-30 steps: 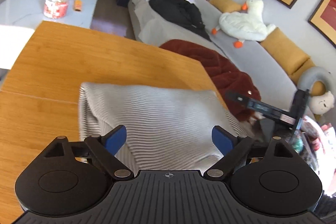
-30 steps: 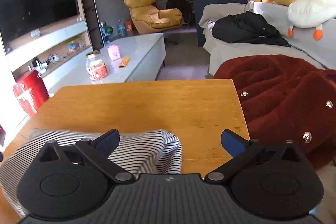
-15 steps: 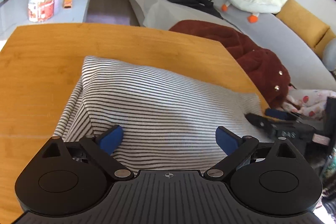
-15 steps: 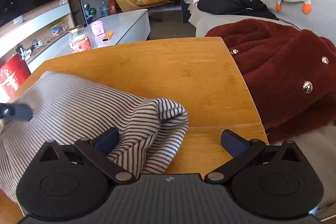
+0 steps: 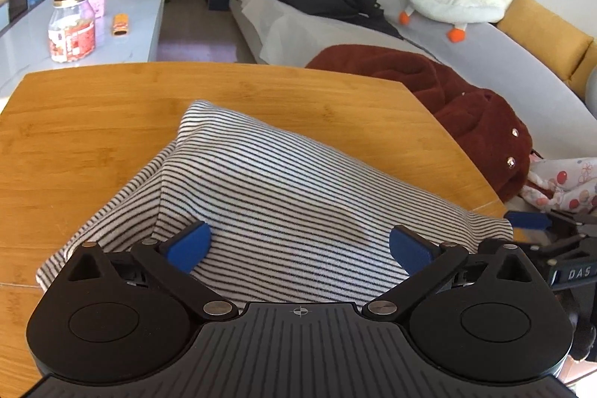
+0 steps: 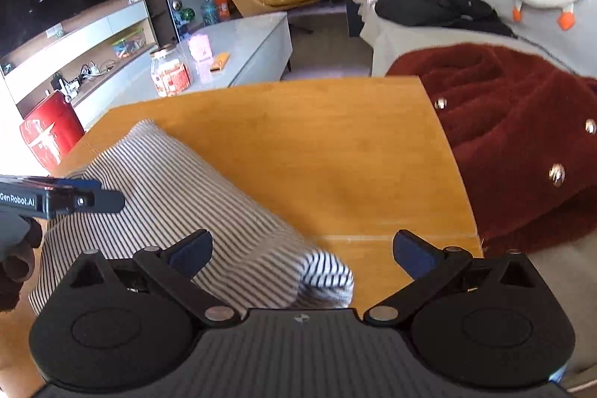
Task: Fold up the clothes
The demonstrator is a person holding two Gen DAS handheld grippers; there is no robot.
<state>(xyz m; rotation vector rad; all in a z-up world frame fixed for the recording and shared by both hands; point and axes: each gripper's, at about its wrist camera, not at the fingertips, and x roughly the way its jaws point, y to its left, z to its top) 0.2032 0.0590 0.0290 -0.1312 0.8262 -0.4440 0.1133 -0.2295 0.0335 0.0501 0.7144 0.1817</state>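
Left wrist view: my left gripper (image 5: 297, 247) is opening, its blue fingers (image 5: 188, 245) spread wide over the striped shirt (image 5: 283, 189), pads not pressing on it. The shirt lies folded on the tabletop (image 5: 82, 122), running from under my fingers toward the far edge.

Right wrist view: my right gripper (image 6: 301, 250) stands wide open, holding nothing. The shirt (image 6: 175, 185) lies to the left, its rolled end between the fingers (image 6: 192, 248), nearer the left one. A red coat (image 6: 515, 137) lies off to the right.
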